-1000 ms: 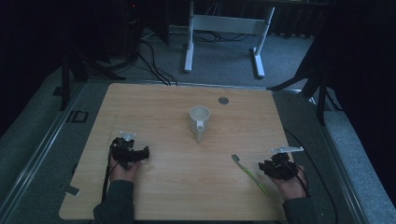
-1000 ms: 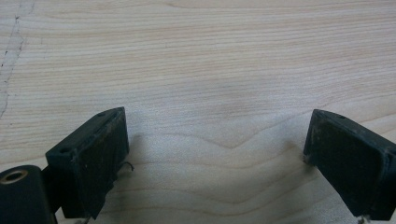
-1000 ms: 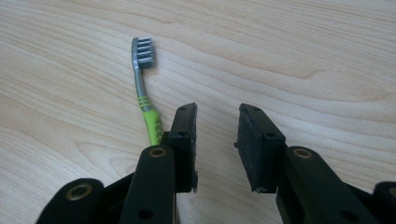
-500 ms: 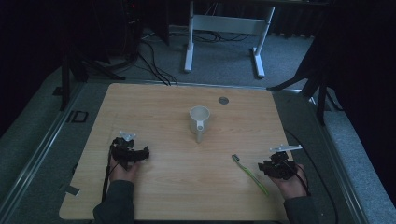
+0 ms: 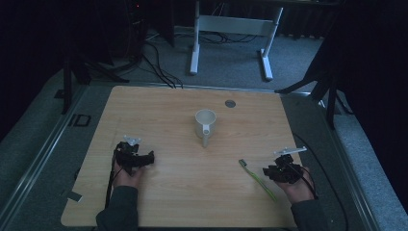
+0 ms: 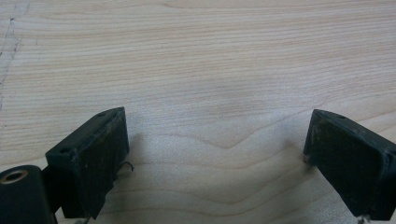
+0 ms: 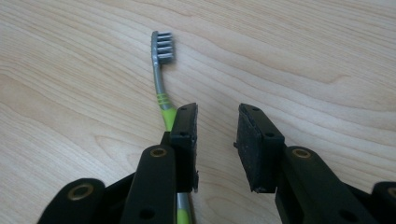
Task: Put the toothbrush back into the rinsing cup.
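Observation:
A green and grey toothbrush (image 5: pixel 257 179) lies flat on the wooden table (image 5: pixel 159 110) at the front right, bristle head toward the middle. My right gripper (image 5: pixel 267 172) rests just to its right, open. In the right gripper view the toothbrush (image 7: pixel 162 79) runs under the outer side of the left jaw, and nothing lies in the gap of the right gripper (image 7: pixel 215 123). A white mug (image 5: pixel 205 122) stands upright mid-table, handle toward the front. At the front left, my left gripper (image 5: pixel 150 159) sits low on the table, and the left gripper (image 6: pixel 215 149) is open wide over bare wood.
A small round grey cap (image 5: pixel 230 103) is set in the table behind the mug. Beyond the far edge, a white metal stand (image 5: pixel 231 24) and loose cables (image 5: pixel 159 53) are on the grey floor. Dark tripod legs (image 5: pixel 327 91) stand to the right of the table.

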Demonstrator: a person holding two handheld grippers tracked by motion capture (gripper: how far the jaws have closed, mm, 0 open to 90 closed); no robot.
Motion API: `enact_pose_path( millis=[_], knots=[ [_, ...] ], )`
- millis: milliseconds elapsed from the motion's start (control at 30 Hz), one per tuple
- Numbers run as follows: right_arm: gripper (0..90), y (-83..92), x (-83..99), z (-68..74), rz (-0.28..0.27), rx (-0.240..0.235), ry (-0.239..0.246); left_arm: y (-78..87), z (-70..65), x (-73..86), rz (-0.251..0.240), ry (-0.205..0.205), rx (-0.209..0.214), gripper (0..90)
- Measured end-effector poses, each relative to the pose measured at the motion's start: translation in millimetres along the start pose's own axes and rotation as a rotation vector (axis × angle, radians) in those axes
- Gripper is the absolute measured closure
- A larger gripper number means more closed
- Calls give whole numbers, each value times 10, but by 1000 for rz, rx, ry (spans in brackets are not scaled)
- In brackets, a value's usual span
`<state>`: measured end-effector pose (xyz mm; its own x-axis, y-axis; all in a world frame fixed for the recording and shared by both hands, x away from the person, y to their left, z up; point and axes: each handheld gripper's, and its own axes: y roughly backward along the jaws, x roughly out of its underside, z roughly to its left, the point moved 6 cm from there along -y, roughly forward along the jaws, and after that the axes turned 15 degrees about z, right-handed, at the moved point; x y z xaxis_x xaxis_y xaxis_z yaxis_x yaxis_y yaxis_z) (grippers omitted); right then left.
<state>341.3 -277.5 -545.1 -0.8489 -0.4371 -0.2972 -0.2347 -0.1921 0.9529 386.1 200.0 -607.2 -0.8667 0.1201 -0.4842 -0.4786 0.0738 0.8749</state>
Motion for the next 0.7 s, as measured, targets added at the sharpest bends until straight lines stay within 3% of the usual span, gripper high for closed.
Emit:
enact_pose_path(
  millis=[700],
  knots=[
    [720, 4, -147, 94, 57, -43, 21, -2, -9, -3, -2, 5, 1, 70]
  ],
)
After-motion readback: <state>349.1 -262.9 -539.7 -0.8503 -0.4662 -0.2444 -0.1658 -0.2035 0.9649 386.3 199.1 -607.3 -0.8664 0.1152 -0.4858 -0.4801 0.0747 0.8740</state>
